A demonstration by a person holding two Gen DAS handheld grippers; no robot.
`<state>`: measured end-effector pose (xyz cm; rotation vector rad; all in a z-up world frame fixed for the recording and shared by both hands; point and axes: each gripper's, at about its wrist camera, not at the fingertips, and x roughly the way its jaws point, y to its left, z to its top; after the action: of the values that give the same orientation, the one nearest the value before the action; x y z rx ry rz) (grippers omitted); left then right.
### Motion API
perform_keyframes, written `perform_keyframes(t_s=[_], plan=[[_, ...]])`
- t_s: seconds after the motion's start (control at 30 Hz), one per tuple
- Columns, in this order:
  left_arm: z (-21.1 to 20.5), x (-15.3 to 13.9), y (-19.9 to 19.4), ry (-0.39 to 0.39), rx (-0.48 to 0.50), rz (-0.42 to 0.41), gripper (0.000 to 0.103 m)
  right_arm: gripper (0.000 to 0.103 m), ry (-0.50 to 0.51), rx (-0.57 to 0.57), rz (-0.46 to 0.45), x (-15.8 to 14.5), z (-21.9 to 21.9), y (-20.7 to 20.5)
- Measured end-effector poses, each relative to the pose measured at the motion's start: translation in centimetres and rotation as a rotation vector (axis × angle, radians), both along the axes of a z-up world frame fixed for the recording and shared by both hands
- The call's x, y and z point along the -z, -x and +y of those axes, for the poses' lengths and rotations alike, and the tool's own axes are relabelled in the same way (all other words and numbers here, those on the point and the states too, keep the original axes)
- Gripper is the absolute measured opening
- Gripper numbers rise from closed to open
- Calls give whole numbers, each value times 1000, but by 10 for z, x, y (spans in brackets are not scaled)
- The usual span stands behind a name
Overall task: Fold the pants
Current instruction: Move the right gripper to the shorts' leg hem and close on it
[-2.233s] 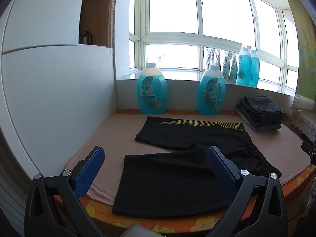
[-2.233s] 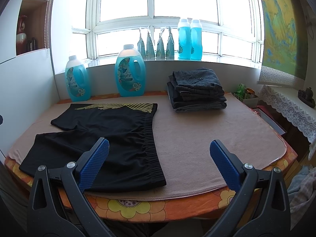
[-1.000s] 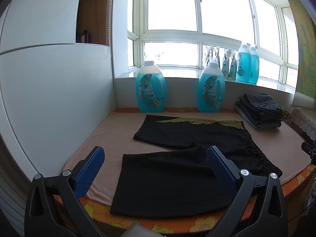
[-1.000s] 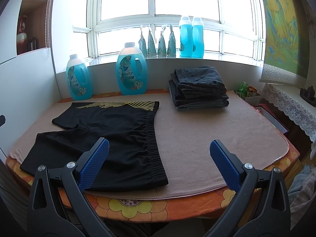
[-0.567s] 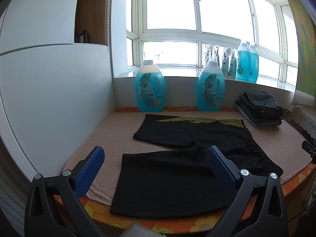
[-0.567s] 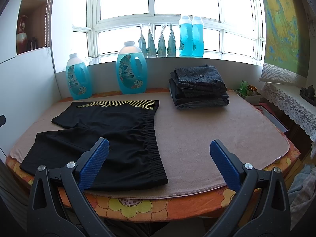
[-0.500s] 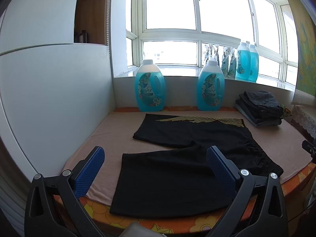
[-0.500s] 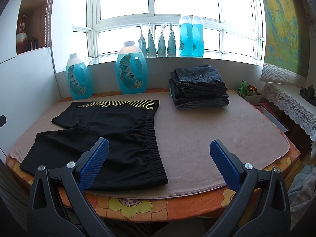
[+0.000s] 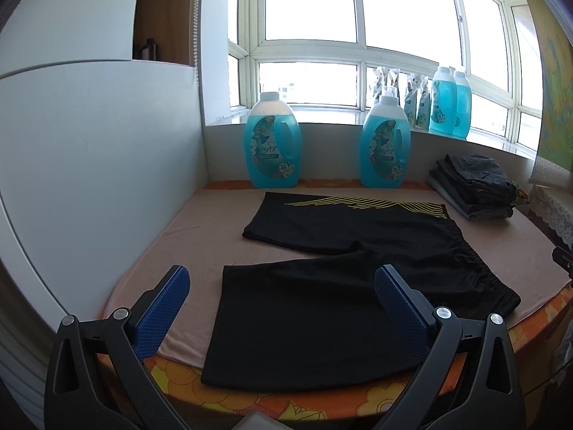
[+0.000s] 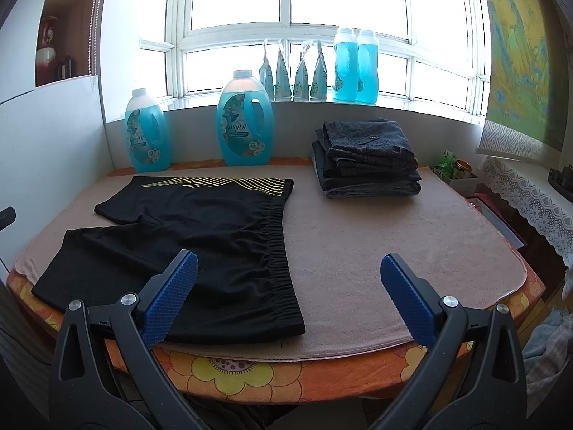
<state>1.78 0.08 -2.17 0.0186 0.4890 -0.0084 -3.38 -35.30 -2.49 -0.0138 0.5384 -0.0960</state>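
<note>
Fingers of both the left gripper (image 9: 281, 295) and right gripper (image 10: 288, 281) are being held spread wide, empty, short of the tabletop's (image 10: 376, 236) near edge. Shorts (image 10: 200, 229) are lying flat on its left half, unfolded, presumably for grasping.

We face a wide bay window (image 10: 286, 28) at 12 o'clock, white-framed and flooded with daylight. Its sill (image 10: 412, 102) runs across the back. At 9 o'clock stands a pale grey panel wall (image 9: 89, 165), with an open wooden shelf (image 9: 163, 18) above it. At 2 o'clock hangs a landscape scroll (image 10: 515, 43). Below us lies the counter (image 10: 394, 236), under a beige mat and orange floral cloth (image 10: 250, 372).
</note>
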Motion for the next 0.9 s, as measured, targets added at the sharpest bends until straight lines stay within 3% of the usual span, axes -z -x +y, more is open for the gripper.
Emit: perform_keyframes(t_s=[0.23,0.4,0.47,0.73,0.9], plan=[[15,19,-6,-65,48,50,90,103,78,-163,34,15,7,-10],[33,42,-10,-64,92,156,68,102,146,-296,85,33,16,-17],[37,51,-8,-86,108,194,58,97,152,-339,118,38,18,-21],[38,78,5,-167,221,325,35,78,225,-525,246,68,45,-29],[42,96,4,-172,286,423,30,58,253,-611,337,87,61,-39]])
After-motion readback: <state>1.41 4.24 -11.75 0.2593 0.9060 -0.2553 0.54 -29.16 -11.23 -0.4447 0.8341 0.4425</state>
